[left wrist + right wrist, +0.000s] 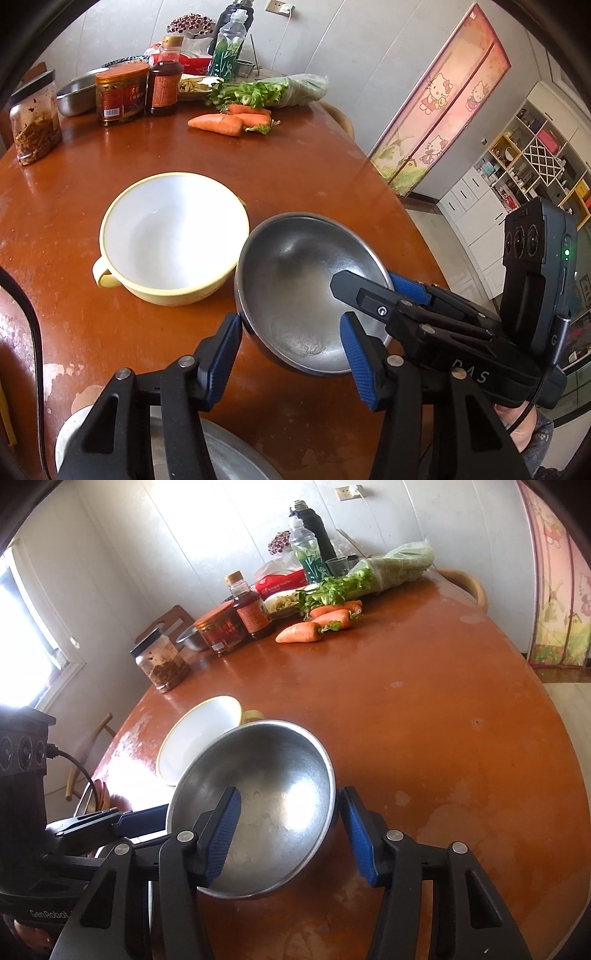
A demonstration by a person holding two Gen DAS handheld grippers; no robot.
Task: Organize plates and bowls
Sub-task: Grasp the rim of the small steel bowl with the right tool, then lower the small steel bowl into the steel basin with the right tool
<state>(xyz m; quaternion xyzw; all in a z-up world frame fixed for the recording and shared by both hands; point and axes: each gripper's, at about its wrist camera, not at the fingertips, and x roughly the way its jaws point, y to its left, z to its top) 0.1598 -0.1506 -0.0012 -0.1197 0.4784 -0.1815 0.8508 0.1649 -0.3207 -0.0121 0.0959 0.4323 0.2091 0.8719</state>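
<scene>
Your right gripper [290, 797] is clamped on the steel bowl's [295, 266] right rim, and your left gripper [290, 325] straddles the near-left rim (can't tell if it's biting), so the bowl tips toward the yellow bowl [173, 229] just left on the table [332, 166], probably for nesting.

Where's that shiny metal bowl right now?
The metal bowl sits tilted at the table's near edge, right of the yellow bowl, between both grippers.

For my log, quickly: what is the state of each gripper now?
Left gripper: astride steel bowl rim, grip cannot be told.
Right gripper: closed on steel bowl.
</scene>
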